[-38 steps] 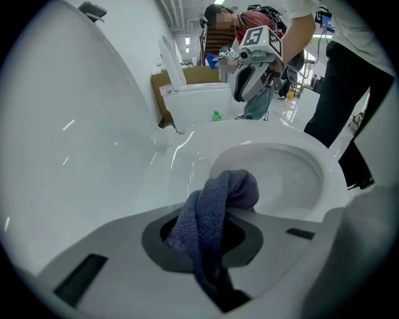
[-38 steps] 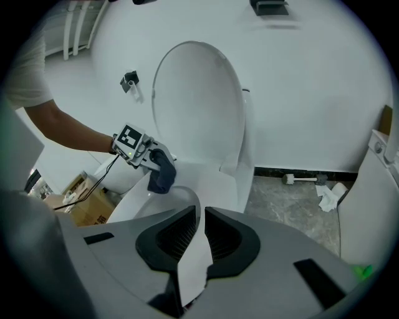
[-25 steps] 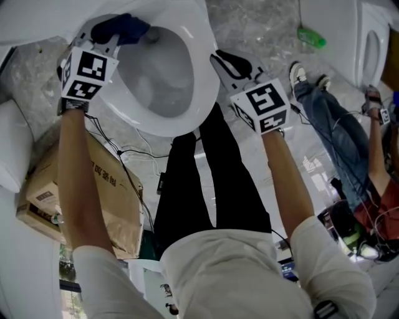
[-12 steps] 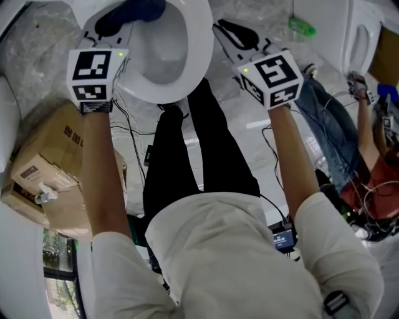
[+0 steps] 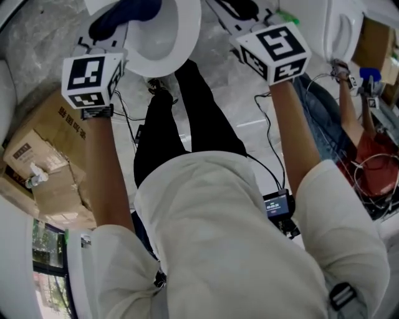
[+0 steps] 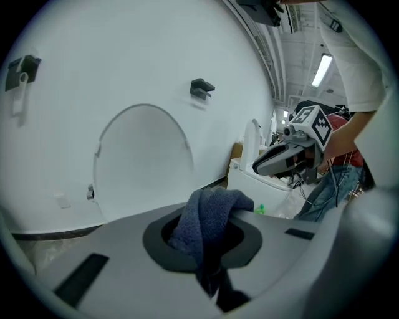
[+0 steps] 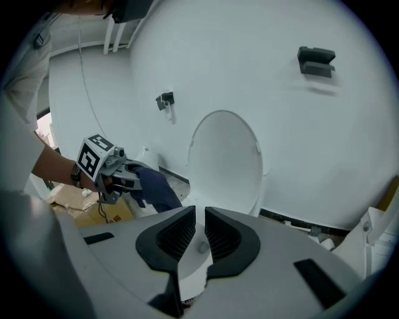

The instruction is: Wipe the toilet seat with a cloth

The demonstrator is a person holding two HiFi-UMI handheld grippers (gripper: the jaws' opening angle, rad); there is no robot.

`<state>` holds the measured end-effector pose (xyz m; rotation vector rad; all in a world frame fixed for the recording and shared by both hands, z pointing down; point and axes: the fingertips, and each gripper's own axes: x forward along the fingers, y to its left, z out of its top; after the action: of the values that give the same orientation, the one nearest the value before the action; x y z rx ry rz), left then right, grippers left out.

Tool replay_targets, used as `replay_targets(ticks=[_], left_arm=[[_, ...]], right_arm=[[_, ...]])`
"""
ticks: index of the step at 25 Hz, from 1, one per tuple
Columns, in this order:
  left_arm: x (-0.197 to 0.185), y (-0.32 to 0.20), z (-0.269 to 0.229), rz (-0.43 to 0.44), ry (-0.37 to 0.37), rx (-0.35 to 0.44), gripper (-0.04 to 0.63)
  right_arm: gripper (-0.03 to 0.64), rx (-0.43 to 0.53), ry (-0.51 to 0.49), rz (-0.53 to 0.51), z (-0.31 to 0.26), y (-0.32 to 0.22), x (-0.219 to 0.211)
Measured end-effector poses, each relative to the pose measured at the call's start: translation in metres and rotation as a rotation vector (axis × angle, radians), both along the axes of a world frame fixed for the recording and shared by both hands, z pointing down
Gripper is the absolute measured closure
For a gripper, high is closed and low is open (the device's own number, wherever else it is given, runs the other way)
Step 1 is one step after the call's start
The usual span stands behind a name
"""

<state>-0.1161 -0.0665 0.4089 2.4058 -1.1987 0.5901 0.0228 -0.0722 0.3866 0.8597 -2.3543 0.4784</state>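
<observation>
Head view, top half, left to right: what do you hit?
Cardboard box → left gripper with the blue cloth → toilet bowl → right gripper → second toilet.

Readable text: none | cardboard box (image 5: 53,165), lower left of the toilet bowl (image 5: 177,43): dark print and a small label, too blurred to read | left marker cube (image 5: 87,76) and right marker cube (image 5: 274,43), flanking the bowl: black-and-white square patterns only, no letters | small screen (image 5: 277,204), lower right of the bowl: lit, illegible
</observation>
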Motion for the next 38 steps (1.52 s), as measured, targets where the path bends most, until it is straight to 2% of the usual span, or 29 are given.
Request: replay_targets(ticks=[9,13,18,24,30,38], left_arm=[[-0.010,0.026,-0.079,-0.049,0.010,0.070,0.566],[-0.003,0.041,-0.103,-0.030,-0.007,0.114,0.566],[0.006,0.066,-0.127,-0.050,0.027,0.158,0.566],[-0.008,0.079,-0.173,-0.081,0.039,0.225,0.566],[-0.029,0.096,-0.229,-0.098,0.029,0.324,0.566],[-0.045,0.132,-0.311,-0.132,0.017,0.491,0.566]], right_arm=[[0.551,0.086,-0.059,-0.047,-0.080,0.032,-0.010],[0.551,0.120,-0.104,-0.029,-0.103,0.050,-0.004],[0.551,0.180,-0.154,-0.034,-0.124,0.075,-0.006],[0.551,0.253,-0.188,-0.015,-0.171,0.087,-0.014],[0.551,0.376,-0.228,0.010,-0.239,0.096,-0.035],[0.558,0.527,-0.283,0.017,-0.320,0.134,-0.041]])
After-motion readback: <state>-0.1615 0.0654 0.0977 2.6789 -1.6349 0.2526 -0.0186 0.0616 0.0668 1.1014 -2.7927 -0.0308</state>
